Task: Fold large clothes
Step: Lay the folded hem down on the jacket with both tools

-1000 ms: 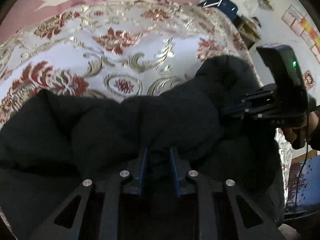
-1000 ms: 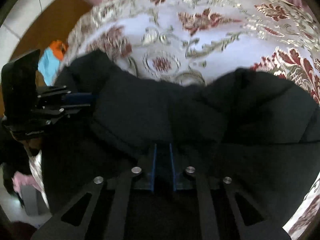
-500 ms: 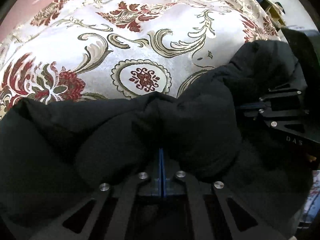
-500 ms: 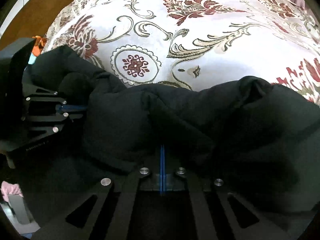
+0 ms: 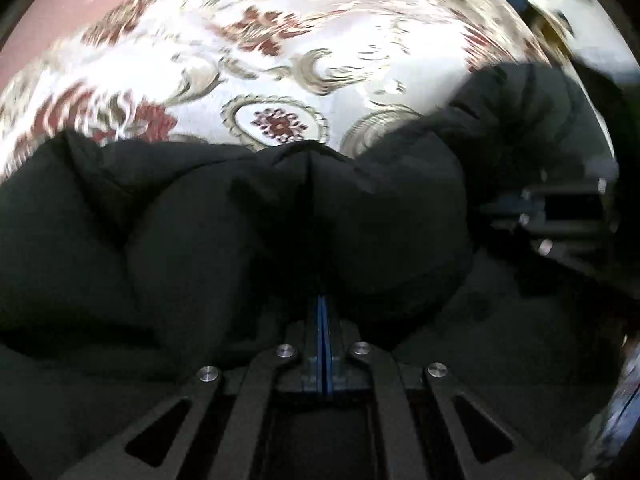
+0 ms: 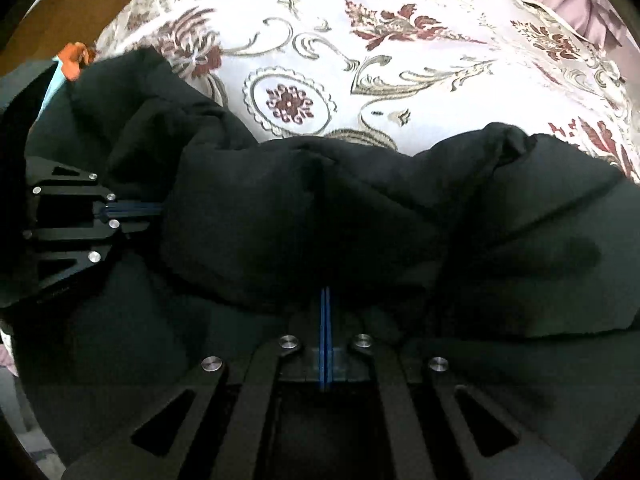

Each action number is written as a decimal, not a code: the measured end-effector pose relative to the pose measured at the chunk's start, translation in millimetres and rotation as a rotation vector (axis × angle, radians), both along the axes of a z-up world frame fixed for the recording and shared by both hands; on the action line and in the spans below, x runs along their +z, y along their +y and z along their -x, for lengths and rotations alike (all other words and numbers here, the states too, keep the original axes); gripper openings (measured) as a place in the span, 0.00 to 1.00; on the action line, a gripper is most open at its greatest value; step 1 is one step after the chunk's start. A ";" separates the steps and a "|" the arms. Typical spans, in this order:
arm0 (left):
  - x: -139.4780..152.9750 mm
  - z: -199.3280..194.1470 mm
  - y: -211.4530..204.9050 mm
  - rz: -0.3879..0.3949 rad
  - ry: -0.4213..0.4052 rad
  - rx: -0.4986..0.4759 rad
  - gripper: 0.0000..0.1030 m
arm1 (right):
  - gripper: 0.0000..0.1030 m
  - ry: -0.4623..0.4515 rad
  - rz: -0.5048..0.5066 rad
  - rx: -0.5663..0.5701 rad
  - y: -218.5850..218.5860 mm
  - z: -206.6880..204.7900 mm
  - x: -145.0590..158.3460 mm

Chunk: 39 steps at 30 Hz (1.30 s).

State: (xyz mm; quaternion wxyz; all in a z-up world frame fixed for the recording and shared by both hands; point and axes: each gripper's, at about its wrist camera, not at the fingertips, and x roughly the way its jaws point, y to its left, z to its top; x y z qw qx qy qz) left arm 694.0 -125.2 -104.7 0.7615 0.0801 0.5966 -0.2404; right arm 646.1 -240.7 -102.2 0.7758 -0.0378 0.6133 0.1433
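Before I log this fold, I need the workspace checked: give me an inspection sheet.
Surface: floral bedspread, mostly bare beyond the garment.
Job's things: black padded garment, bunched along the near edge.
Clutter: orange and blue item at the bed's far left edge.
Grippers: left gripper and right gripper both shut on the garment.
Cables: nothing seen.
Surroundings: pink fabric past the bedspread; rest blurred.

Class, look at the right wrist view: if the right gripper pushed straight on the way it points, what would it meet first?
The black garment: the right gripper is already shut on a puffy fold of it. Going on, it would likely press that fold down onto the patterned bedspread beneath, though depth is hard to judge.
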 end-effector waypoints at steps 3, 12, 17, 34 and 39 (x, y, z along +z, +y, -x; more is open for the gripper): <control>-2.6 -3.1 10.3 0.057 0.039 0.044 0.04 | 0.00 -0.009 -0.032 -0.049 -7.2 -2.6 -6.1; 28.1 20.5 36.8 0.116 -0.015 0.177 0.04 | 0.17 -0.187 -0.034 -0.060 -14.2 38.8 32.7; 48.1 32.6 49.3 0.126 -0.091 0.262 0.10 | 0.52 -0.265 0.008 -0.052 -31.5 64.1 66.0; 115.8 109.5 66.1 0.220 -0.375 0.387 1.00 | 0.98 -0.488 -0.108 -0.223 -58.4 129.5 137.3; 129.8 141.5 70.5 0.252 -0.483 0.392 1.00 | 0.98 -0.581 -0.138 -0.256 -59.8 159.5 146.3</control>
